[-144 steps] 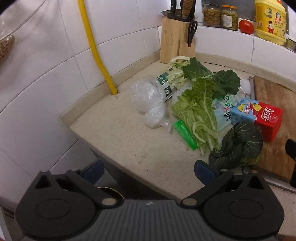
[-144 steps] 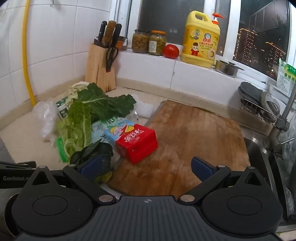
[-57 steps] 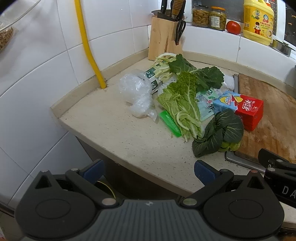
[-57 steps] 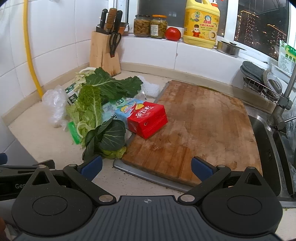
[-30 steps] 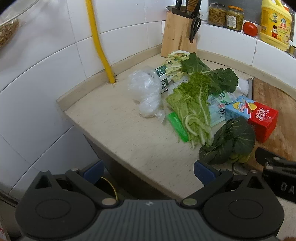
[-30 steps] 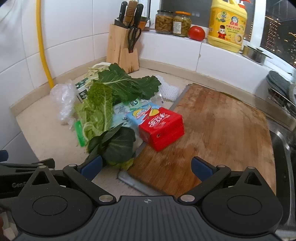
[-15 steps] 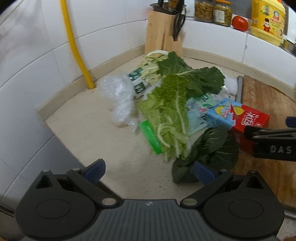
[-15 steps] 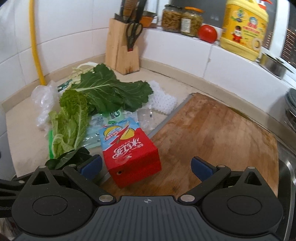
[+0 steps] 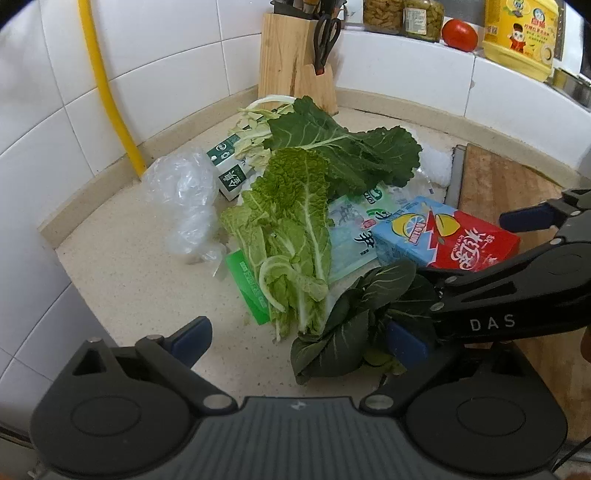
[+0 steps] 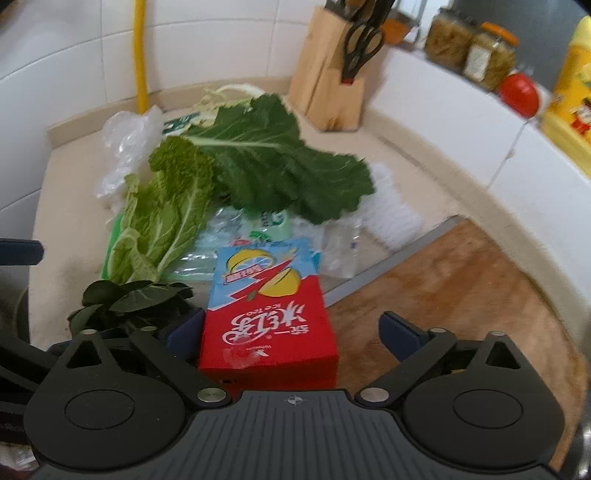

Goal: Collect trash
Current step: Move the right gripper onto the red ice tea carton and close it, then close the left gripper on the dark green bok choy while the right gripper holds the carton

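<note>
A pile of trash lies on the counter. A red and blue drink carton [image 10: 269, 317] sits half on the chopping board, between the fingers of my open right gripper [image 10: 293, 332]. The left pad is close to it and the right pad stands apart. In the left wrist view that right gripper [image 9: 476, 247] straddles the carton [image 9: 443, 236]. My left gripper [image 9: 299, 341] is open over a dark green leaf bundle [image 9: 347, 332]. Behind lie a pale cabbage leaf [image 9: 288, 221], a green wrapper [image 9: 243, 284], a printed plastic pack [image 9: 351, 229] and a clear bag [image 9: 181, 199].
A knife block [image 9: 291, 62] stands in the corner beside a yellow pipe [image 9: 107, 92]. The wooden chopping board [image 10: 461, 295] fills the right side. Jars, a tomato [image 9: 460, 33] and a yellow bottle [image 9: 521, 33] sit on the ledge. The counter edge drops off at the left.
Both grippers have moved forward to the pile. The right gripper now has the drink carton between its fingers, and the left gripper hangs over the dark leaf bundle.
</note>
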A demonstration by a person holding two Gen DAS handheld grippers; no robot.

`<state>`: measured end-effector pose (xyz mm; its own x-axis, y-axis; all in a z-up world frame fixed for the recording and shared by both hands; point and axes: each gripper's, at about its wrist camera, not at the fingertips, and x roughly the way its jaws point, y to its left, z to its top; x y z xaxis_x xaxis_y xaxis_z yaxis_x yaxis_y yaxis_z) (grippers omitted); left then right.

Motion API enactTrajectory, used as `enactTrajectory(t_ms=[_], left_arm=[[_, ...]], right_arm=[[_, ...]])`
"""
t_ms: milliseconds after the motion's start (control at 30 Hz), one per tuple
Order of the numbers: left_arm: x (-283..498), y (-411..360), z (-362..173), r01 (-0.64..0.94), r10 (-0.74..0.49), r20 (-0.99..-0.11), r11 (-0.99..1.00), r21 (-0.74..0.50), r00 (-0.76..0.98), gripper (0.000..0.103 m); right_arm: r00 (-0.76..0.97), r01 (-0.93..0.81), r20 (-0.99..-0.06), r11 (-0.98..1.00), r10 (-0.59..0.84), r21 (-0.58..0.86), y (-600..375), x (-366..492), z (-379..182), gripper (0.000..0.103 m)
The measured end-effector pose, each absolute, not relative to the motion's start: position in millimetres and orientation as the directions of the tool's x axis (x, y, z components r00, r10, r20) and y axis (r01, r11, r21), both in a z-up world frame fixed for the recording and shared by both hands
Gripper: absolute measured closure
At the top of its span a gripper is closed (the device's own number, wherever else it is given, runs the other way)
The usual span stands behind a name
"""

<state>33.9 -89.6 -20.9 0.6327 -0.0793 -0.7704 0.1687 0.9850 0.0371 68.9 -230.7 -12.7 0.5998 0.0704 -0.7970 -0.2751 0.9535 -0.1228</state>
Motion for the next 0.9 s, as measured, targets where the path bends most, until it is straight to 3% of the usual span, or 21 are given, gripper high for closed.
enactTrajectory(t_ms=[167,300,900], left_arm=[[37.0,-89.5,-22.0,0.171,-0.095,-0.770,0.985,0.018,0.631,0.006],[34.7,-87.5,-24.7,0.171,-0.099,-0.757,0.985,0.017,0.645,0.002],[41.5,-84.8,-28.7,0.219,-0.162,-0.738,0.975,-0.019,0.655,0.005]], right_arm=[[0.518,-0.302,-0.842,0.953,0.149,-0.017,-236.2,81.4,-22.0,0.025],[0.518,-0.314,-0.841,0.949,0.159,-0.013,-234.7,80.1,-24.5,0.026],[0.547,-0.319,-0.819,0.948,0.175,-0.011,-238.9,78.0,-26.1,0.028]])
